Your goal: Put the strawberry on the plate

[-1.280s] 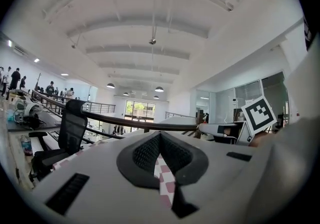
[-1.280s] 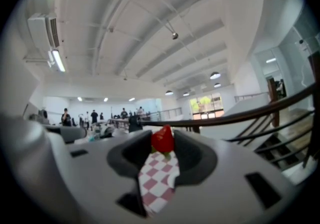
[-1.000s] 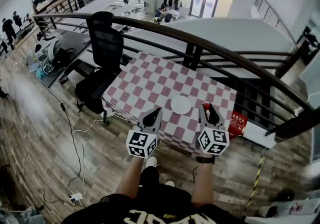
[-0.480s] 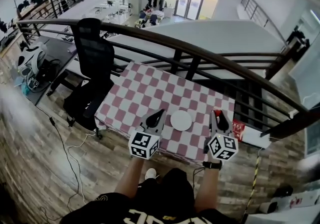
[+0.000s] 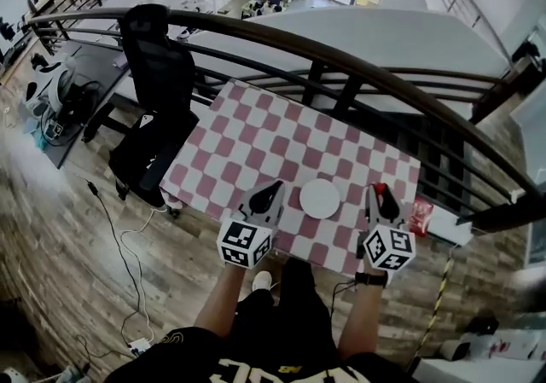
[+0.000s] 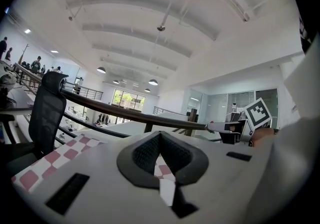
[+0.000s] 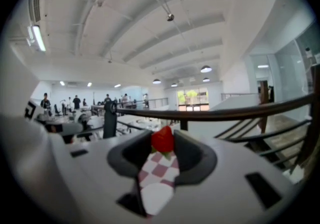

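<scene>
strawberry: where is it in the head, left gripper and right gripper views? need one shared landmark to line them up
Head view: strawberry at lower right, in the tips of the right claw, right of the plate.
Left gripper view: only a red speck at the right claw tip, far right; too small to confirm.
Right gripper view: centre, pinched between the jaws.
Shared landmark: the dark handrail.
</scene>
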{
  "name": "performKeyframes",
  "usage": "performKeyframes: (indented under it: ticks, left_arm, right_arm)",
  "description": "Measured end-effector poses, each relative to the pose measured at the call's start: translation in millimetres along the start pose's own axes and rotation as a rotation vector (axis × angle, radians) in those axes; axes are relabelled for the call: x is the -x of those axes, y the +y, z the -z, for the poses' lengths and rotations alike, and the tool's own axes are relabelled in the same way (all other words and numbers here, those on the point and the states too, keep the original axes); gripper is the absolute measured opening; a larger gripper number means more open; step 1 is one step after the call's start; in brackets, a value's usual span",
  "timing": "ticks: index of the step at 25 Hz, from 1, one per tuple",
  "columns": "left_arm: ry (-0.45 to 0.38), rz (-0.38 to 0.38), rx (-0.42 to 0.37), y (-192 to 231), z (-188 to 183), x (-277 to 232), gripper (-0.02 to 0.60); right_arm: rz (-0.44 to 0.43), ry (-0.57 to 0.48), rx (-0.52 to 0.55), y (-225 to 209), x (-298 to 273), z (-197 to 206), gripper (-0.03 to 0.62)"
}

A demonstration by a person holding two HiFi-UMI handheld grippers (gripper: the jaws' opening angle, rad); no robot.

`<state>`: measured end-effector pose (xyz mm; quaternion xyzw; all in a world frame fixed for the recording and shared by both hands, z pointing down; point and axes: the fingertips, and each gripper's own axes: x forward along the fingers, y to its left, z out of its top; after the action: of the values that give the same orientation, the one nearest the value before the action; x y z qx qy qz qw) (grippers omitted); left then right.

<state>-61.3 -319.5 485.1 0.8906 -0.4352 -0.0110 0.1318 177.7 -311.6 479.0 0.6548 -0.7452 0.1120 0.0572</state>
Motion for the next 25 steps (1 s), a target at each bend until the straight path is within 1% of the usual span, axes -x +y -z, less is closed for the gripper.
performKeyframes:
  ticks: [4,9,15,20,22,25]
  left_arm:
    - [0.065,-0.004,0.006,3.9,25.5,-19.0,0.009]
    - [0.137,-0.007,0.009,4.3,58.1,-46.9,0.009]
    - [0.209,0.031,-0.035,-2.9,94.9,-76.2,0.009]
    - [0.273,0.067,-0.076,-7.5,129.5,-93.2,0.009]
    - [0.295,0.085,-0.094,-9.2,143.5,-98.9,0.009]
    - [0.316,0.104,-0.114,-7.8,163.5,-108.1,0.009]
  right_arm:
    - [-0.044,0.079,0.025,-7.5,-20.1,30.9,0.146]
    - [-0.133,0.181,0.141,-15.2,-47.0,68.5,0.146]
    - [-0.332,0.289,0.365,-4.9,-75.7,113.5,0.146]
    - [-0.524,0.38,0.607,14.3,-95.2,165.0,0.146]
    - [-0.581,0.405,0.67,18.8,-103.3,184.9,0.146]
    - [-0.645,0.433,0.718,25.8,-116.1,211.3,0.146]
